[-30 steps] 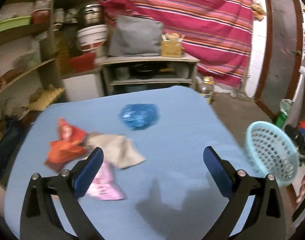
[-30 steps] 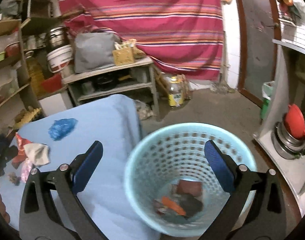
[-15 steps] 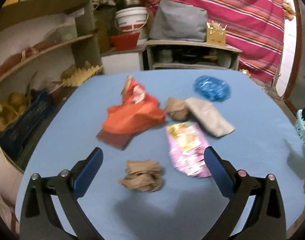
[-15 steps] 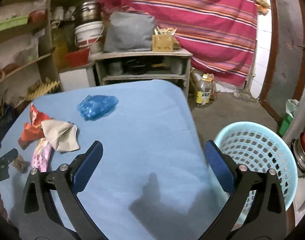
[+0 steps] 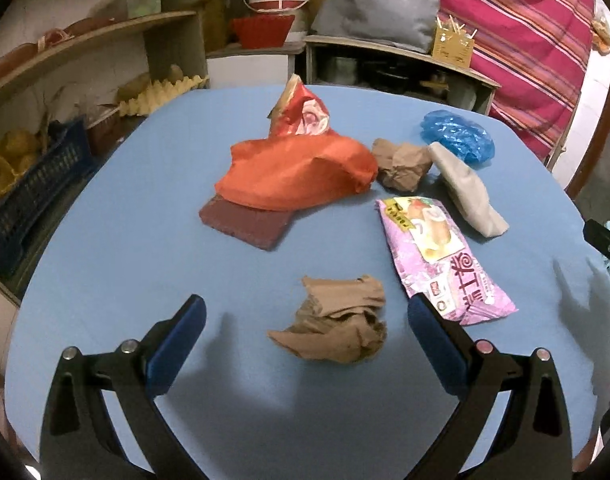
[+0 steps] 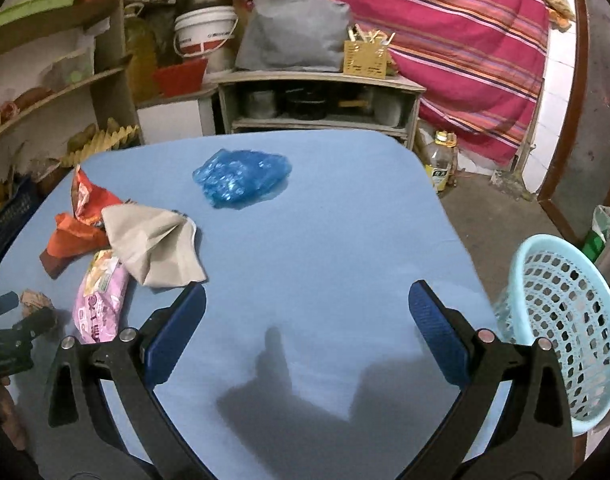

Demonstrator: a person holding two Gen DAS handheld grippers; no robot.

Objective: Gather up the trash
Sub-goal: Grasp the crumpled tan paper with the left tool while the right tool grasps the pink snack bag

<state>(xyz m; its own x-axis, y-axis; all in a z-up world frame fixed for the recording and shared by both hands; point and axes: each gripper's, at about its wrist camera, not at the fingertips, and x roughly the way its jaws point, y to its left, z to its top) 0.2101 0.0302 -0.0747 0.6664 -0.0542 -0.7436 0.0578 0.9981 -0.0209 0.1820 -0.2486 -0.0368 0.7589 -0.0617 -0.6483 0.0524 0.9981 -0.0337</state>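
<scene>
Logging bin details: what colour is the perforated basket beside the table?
Light turquoise basket, shown best in the right wrist view.

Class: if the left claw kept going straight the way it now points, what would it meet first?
Most likely the crumpled brown paper, lying on the blue table between the open left claw fingers, though depth is uncertain.

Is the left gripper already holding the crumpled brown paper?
No, the left gripper is open, with the crumpled brown paper lying untouched between its fingers.
</scene>
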